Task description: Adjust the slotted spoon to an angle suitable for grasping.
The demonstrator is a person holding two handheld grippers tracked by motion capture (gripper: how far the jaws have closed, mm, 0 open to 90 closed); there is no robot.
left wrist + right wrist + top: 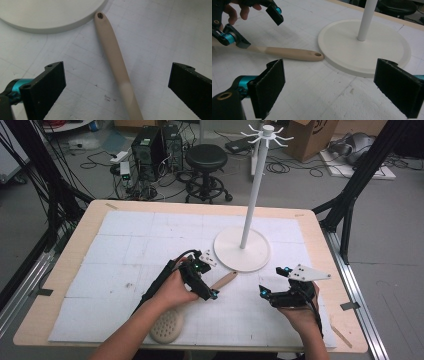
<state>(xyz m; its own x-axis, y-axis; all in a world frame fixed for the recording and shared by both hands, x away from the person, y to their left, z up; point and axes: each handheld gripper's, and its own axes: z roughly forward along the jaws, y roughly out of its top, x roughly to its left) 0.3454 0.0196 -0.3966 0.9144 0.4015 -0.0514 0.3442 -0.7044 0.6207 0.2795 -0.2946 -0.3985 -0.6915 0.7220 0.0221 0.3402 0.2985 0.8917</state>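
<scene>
A beige utensil lies flat on the white foam mat, its round perforated head (166, 326) near the front edge and its long handle (225, 280) pointing toward the white stand's round base (242, 251). The handle (115, 52) has a hanging hole at its tip, almost touching the base (47, 15). My left gripper (205, 281) hovers open over the handle, one jaw on each side (117, 82), touching nothing. My right gripper (274, 281) stands open to the right, empty (337, 87). From there I see the handle (292, 53), the base (364, 47) and the left gripper (257, 27).
The stand's thin white pole (251, 195) rises from the base to a ring of hooks (267, 135). The foam mat (125, 245) covers a wooden table. A black stool (206, 157), computer cases and cables sit on the floor beyond.
</scene>
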